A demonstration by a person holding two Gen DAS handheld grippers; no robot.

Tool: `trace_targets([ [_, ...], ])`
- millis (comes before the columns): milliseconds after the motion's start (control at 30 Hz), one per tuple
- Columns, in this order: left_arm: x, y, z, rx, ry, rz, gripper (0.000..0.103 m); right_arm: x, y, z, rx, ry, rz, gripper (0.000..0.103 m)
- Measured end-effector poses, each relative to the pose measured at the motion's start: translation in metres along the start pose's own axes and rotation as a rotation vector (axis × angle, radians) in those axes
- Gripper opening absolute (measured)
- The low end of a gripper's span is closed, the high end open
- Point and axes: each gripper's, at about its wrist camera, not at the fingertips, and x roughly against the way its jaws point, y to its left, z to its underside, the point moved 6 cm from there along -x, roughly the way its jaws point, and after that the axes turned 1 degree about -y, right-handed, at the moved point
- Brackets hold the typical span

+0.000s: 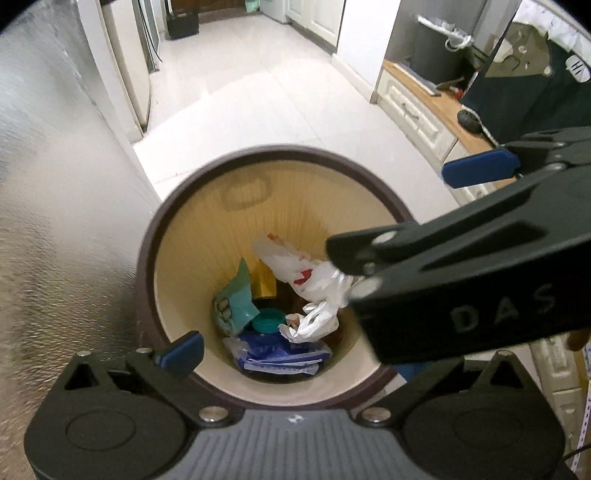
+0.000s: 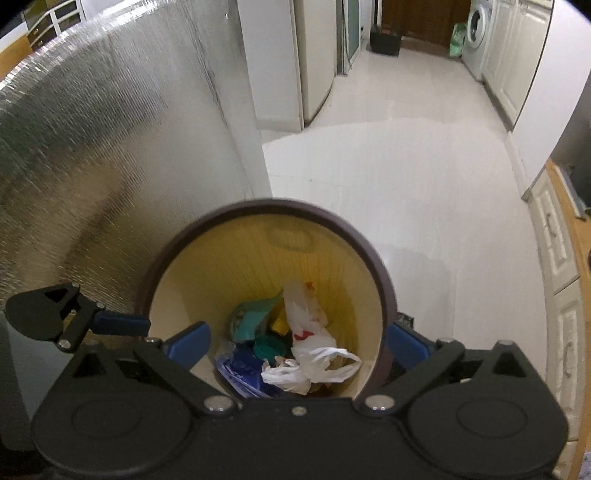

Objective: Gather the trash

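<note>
A round bin with a dark brown rim (image 1: pixel 155 236) and cream inside stands on the floor; it also shows in the right wrist view (image 2: pixel 384 288). Inside lie a white plastic bag (image 1: pixel 310 280), a teal wrapper (image 1: pixel 236 299), a teal lid (image 1: pixel 267 319) and blue packaging (image 1: pixel 280 354). The white bag (image 2: pixel 310 362) shows from the right wrist too. My left gripper (image 1: pixel 295 354) is open and empty over the bin. My right gripper (image 2: pixel 297 345) is open and empty over the bin mouth; its body (image 1: pixel 480 280) crosses the left wrist view.
A silver foil-covered surface (image 2: pixel 110 147) stands close on the left of the bin. White cabinets with a wooden counter (image 1: pixel 417 110) run along the right. White tiled floor (image 2: pixel 388 177) stretches ahead towards a washing machine (image 2: pixel 476 33) and a fridge (image 2: pixel 314 62).
</note>
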Motion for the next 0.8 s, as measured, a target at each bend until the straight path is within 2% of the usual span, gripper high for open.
trace_targets([
  [267,0.056,-0.004,0.001,-0.012,-0.092,-0.027,0.103,0.061,0.007,-0.006,0.000,-0.094,0.046,0.103],
  [633,0.138,-0.003,0.009,0.001,-0.229,-0.018,0.103,0.138,0.027,-0.007,-0.016,-0.228,0.042,0.103],
  [800,0.173,0.001,0.013,0.008,-0.298,-0.062,0.103,0.168,0.031,-0.002,-0.040,-0.282,0.039,0.103],
])
